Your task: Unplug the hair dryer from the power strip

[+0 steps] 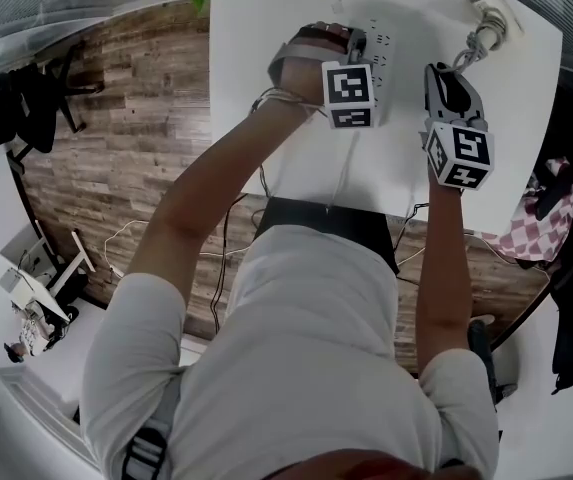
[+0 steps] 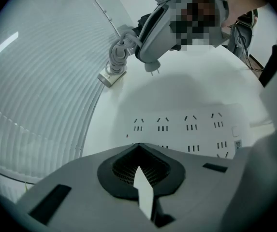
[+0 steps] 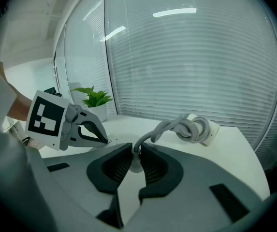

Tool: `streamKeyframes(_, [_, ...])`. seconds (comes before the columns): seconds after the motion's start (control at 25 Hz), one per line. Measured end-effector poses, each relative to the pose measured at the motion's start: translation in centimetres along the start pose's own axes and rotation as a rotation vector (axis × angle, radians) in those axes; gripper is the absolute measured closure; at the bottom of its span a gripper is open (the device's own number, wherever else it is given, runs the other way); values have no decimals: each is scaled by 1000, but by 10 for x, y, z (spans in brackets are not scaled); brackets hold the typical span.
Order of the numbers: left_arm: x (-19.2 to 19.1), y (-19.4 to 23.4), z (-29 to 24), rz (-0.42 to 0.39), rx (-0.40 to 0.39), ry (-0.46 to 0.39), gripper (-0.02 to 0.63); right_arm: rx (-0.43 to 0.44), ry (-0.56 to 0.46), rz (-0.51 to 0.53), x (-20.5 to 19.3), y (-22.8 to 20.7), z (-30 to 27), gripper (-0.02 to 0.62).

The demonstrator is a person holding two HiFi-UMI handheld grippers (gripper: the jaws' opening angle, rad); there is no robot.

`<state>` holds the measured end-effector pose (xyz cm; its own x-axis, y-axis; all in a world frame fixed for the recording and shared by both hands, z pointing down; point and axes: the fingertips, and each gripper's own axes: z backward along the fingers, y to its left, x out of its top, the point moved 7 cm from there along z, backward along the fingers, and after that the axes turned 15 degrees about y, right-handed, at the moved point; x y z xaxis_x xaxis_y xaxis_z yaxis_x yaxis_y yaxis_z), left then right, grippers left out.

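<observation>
Closest to the lens is the right claw (image 3: 137, 148), pinched tight on the small white plug (image 3: 136, 164) right where its thick grey cord (image 3: 169, 127) comes out. So the plug's already clear of the flat white power strip (image 2: 191, 124). From the other side you can see its bare prongs hanging in the air above the white bench (image 1: 301, 168), well off the sockets. Meanwhile the left claw (image 2: 138, 145) is pressed together with nothing in it, tip down at the strip's near edge; can't tell if it actually touches. My worry: the cord runs back into a knotty coil at a little white block (image 3: 211, 129) by the bench's far edge, so pulling much further could drag that along or off. It's also a narrow pinch on a smooth plug, so a tug from the cord could twist it loose and drop it.
</observation>
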<state>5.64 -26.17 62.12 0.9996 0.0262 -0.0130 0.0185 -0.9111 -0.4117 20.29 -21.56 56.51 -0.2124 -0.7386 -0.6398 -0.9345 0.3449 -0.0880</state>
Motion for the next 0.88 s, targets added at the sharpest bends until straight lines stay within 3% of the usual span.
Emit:
streamKeyframes(0.4, [0, 1, 1, 6, -15, 5, 586, -47, 32, -16, -21, -26, 24, 525])
streamKeyframes(0.88, [-1, 2, -1, 15, -21, 3, 586, -47, 78, -13, -41, -23, 4, 525])
